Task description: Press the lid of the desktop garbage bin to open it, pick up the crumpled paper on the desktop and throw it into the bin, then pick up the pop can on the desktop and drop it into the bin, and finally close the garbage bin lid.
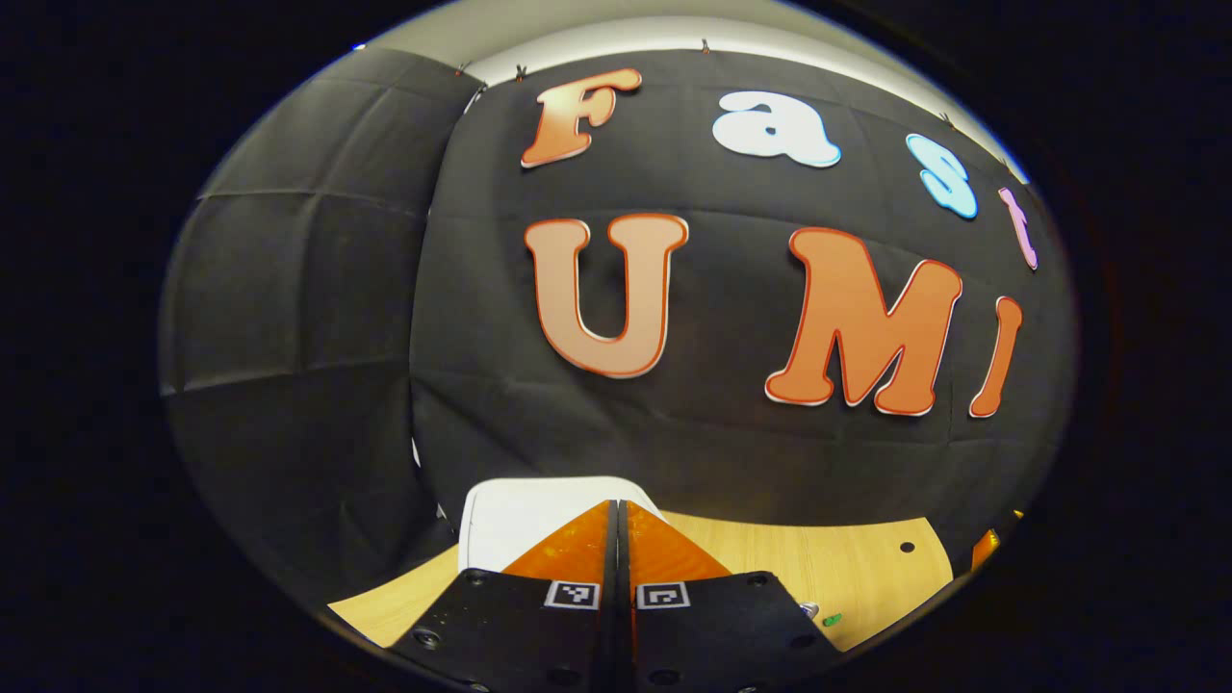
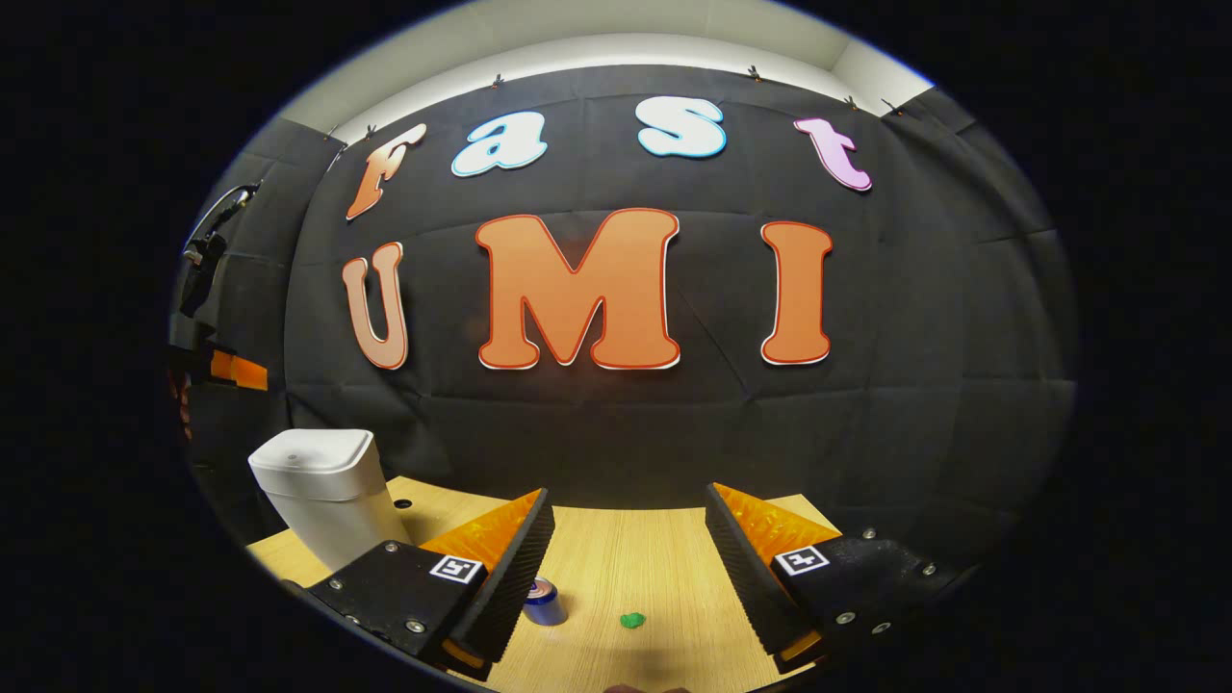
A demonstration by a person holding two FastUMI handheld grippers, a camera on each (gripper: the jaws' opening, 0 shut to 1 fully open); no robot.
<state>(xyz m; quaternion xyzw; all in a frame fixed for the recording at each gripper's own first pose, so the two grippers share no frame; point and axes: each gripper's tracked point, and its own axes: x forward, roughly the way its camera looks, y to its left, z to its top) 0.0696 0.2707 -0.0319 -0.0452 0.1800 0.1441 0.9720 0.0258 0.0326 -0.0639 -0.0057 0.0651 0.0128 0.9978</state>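
Note:
The white desktop bin (image 2: 322, 486) stands at the table's left, and its lid (image 2: 313, 450) lies flat and closed. My left gripper (image 1: 621, 507) is shut with nothing between its fingers, its tips over the bin's white lid (image 1: 539, 515). That gripper (image 2: 234, 371) also appears at the far left of the right gripper view, higher than the bin. My right gripper (image 2: 626, 496) is open and empty above the table. Below it, a blue pop can (image 2: 544, 602) stands by its left finger. A small green crumpled paper (image 2: 631, 621) lies between the fingers.
The wooden table (image 2: 626, 558) runs back to the black cloth wall. A small hole (image 1: 907, 547) marks the tabletop right of the bin. The green paper (image 1: 832, 619) lies near the table's front edge in the left gripper view.

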